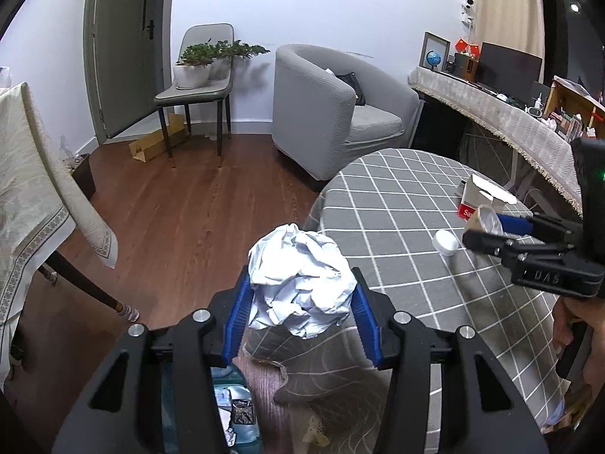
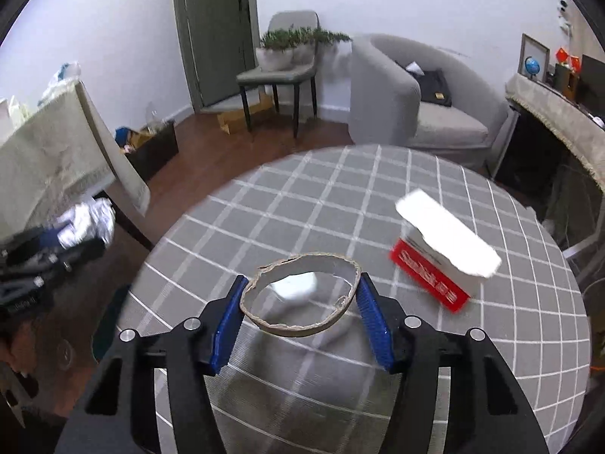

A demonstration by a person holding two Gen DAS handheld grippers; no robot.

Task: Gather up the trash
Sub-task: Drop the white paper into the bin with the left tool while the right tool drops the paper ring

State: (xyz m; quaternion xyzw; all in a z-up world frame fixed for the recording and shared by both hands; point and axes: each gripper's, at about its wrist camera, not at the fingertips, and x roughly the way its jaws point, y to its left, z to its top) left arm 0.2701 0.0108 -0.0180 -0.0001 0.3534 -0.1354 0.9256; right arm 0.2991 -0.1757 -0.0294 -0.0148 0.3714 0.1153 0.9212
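Observation:
My left gripper (image 1: 300,302) is shut on a crumpled ball of white paper (image 1: 300,283), held off the left edge of the round table with the grey checked cloth (image 1: 397,204). My right gripper (image 2: 300,302) is shut on an empty tape roll, a cardboard ring with clear film (image 2: 300,295), held above the table (image 2: 378,189). The right gripper also shows in the left wrist view (image 1: 487,227) with the roll (image 1: 486,221). A red and white box (image 2: 442,257) lies on the table; it also shows in the left wrist view (image 1: 478,196). A small white cap (image 1: 446,243) lies near it.
A bin or bag with bottles and wrappers (image 1: 234,412) sits below the left gripper. A grey armchair (image 1: 332,109), a chair with potted plants (image 1: 200,72), a draped table (image 1: 30,196) at left and a long desk (image 1: 510,113) at right ring the wooden floor.

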